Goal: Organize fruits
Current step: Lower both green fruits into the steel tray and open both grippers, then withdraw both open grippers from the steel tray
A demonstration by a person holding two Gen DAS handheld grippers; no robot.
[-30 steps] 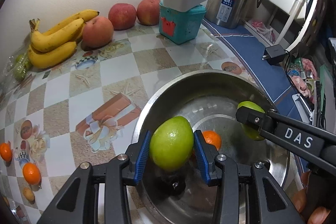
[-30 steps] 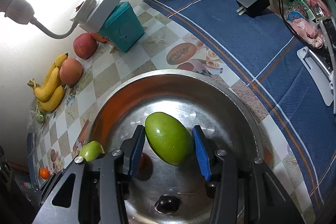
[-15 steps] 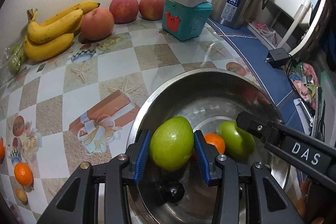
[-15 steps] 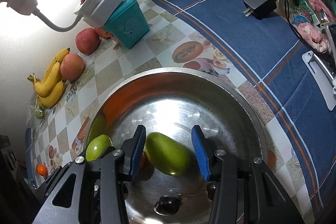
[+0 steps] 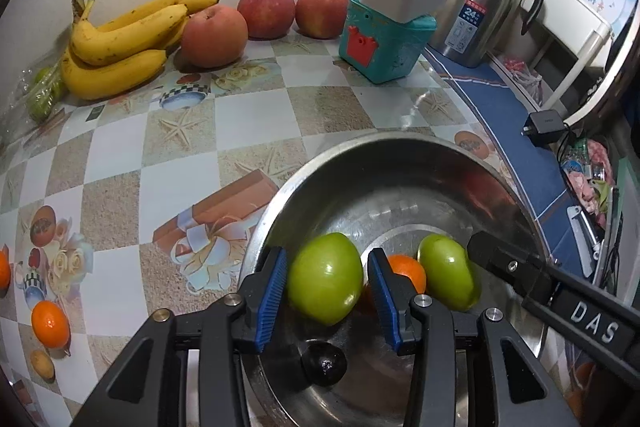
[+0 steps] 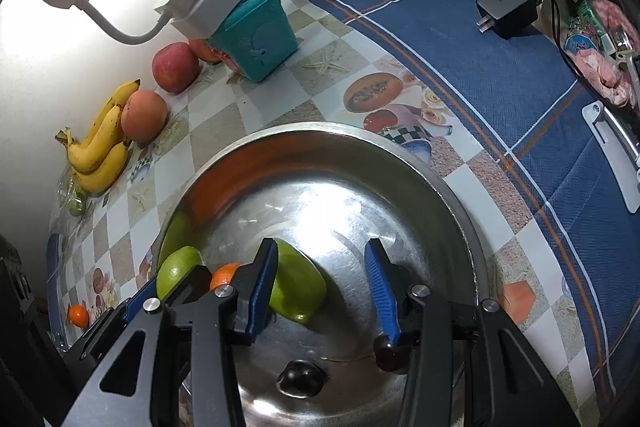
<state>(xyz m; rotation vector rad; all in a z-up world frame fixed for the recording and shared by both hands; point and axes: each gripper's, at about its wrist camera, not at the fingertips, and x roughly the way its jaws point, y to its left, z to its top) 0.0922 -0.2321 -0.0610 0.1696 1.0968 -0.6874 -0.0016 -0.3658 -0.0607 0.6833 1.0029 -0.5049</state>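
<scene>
Two claws work over one metal bowl (image 5: 400, 141), so I treat this as a placing step. The left claw (image 5: 326, 255) brackets the lighter green fruit (image 5: 326, 279) low over the bowl's near side. One pad (image 5: 272, 291) touches the fruit, while the other shows a thin gap, so I cannot tell whether the grip is loaded. The right claw (image 6: 320, 247) is released. The darker green fruit (image 6: 298, 285) lies on the bowl floor against its left finger, clear of the other pad.

Procedure, as I judge it:
1. Lower the lighter green fruit until it rests on the floor, then spread the pads fully. The fruit is round and the floor is slick, so it may roll.
2. Aim for bare floor short of the small orange (image 5: 408, 267) and the dark fruit (image 5: 324, 363).
3. Lift each claw straight up before moving sideways.

Clearances: the rim curves close around both claws, and the right claw's finger (image 5: 496, 255) sits just beside the darker green fruit. Open room lies left, across the tabletop (image 5: 180, 187), where loose oranges (image 5: 50, 323) wait.
</scene>
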